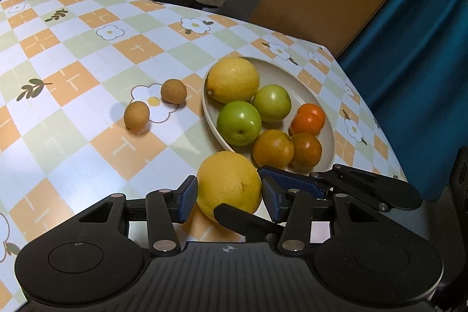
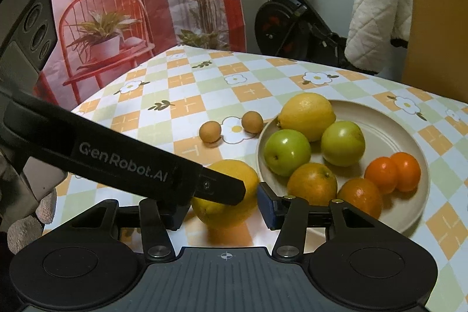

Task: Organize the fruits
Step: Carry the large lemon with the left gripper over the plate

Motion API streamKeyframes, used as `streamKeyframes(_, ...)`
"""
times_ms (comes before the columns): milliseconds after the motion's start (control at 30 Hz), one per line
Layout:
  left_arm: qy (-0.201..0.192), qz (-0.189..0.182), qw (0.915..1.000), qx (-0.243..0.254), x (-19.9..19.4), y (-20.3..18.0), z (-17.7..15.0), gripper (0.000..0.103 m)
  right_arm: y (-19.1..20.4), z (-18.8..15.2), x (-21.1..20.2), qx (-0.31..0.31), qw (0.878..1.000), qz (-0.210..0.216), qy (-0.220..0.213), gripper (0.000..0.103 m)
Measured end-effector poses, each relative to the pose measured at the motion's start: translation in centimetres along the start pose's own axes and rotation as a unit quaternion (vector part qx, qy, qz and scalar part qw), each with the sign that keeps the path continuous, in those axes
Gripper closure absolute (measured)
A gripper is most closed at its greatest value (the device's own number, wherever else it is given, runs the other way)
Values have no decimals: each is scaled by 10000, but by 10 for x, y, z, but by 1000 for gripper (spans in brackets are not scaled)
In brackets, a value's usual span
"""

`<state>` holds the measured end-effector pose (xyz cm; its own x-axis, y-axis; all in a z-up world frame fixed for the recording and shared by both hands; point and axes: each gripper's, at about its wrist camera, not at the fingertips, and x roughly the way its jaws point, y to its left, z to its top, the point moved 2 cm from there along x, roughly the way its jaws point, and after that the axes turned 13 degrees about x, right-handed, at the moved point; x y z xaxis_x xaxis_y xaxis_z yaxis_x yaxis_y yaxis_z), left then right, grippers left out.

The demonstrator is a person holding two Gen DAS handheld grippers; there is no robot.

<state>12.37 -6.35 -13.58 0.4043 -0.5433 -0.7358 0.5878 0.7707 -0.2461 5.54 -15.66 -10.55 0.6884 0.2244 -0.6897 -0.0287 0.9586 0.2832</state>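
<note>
A yellow lemon point(image 1: 228, 183) point(image 2: 225, 209) lies just off the near rim of the beige plate point(image 1: 295, 72) point(image 2: 386, 122). My left gripper point(image 1: 228, 199) has its blue pads against both sides of this lemon. My right gripper point(image 2: 224, 209) straddles it crosswise. Its right pad point(image 2: 267, 206) meets the lemon's edge. Its other finger is hidden behind the left gripper's finger point(image 2: 140, 163). The plate holds another lemon point(image 1: 232, 79), two green apples point(image 1: 239, 122), oranges point(image 1: 273, 148) and two small tangerines point(image 1: 308, 119). Two small brown fruits point(image 1: 136, 116) point(image 1: 173, 91) rest on the checked cloth.
The checked tablecloth point(image 1: 73, 63) stretches left and far of the plate. The table's right edge point(image 1: 380, 113) runs close behind the plate, with a teal curtain point(image 1: 424, 48) beyond. An exercise bike point(image 2: 286, 19) and a white quilted cover point(image 2: 377, 8) stand past the far edge.
</note>
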Motion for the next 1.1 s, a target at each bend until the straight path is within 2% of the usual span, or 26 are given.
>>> streamKeyframes(200,27,-49,10000,-73,-1,3,-4,52,1,-3,-3,-7,10000,-9,18,57)
streamKeyframes(433,-35,-122,9995,-301,-1,8,-6,52,-1,-3,1,57,10000,-38,49,51)
streamKeyframes(800,-45,-102,9996,-271,-1,7,-6,52,-4,-5,10,279,9995,55,152,50)
streamKeyframes(1100,-232,-47,9997,-69,-15,-8,10,52,-4,6,-8,215,9996,70,-190,51)
